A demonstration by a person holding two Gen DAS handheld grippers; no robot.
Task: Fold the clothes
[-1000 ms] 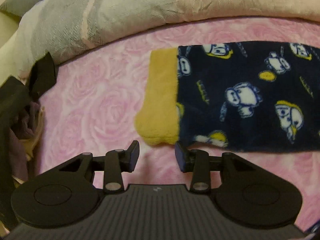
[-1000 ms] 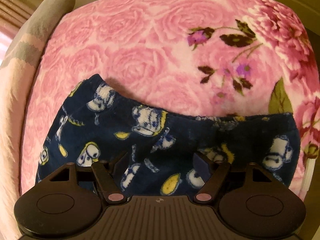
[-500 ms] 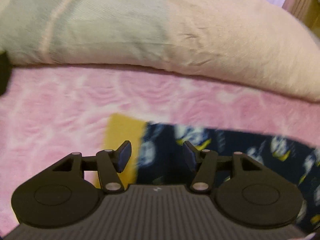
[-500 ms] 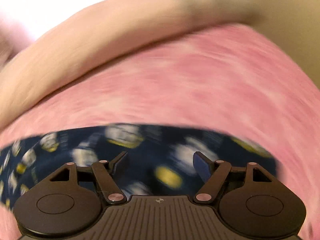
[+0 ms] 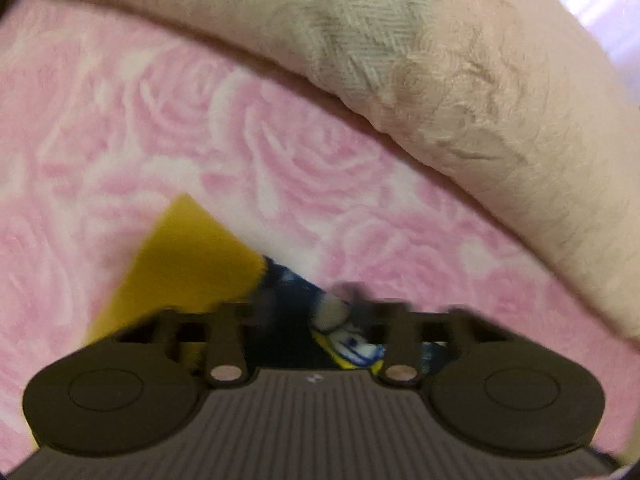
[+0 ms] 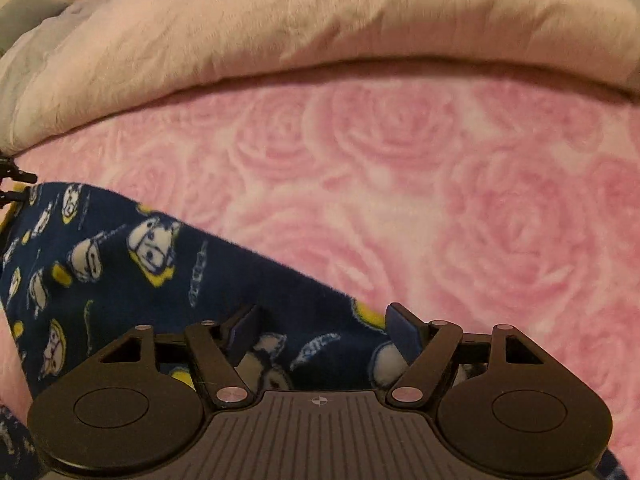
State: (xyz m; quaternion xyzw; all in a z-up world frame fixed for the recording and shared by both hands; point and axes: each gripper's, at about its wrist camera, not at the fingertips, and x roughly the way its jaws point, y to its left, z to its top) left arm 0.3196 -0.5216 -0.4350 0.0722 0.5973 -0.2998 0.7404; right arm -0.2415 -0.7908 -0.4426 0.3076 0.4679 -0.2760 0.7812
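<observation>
On the pink bed [image 6: 400, 184], navy garment [image 6: 120, 264] lies beneath both grippers: right gripper [image 6: 324, 332] spread wide over its edge; left gripper [image 5: 308, 316], blurred, apparently parted near the yellow cuff [image 5: 180, 264]. Next: pinch the edges.

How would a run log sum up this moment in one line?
left claw: open over yellow cuff | right claw: open over navy garment | fold: not done

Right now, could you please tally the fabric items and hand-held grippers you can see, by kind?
Navy printed garment with yellow cuff: 1
Pink rose blanket: 1
Cream and grey comforter: 1
Hand-held grippers, left hand-held gripper and right hand-held gripper: 2
Total: 5
</observation>
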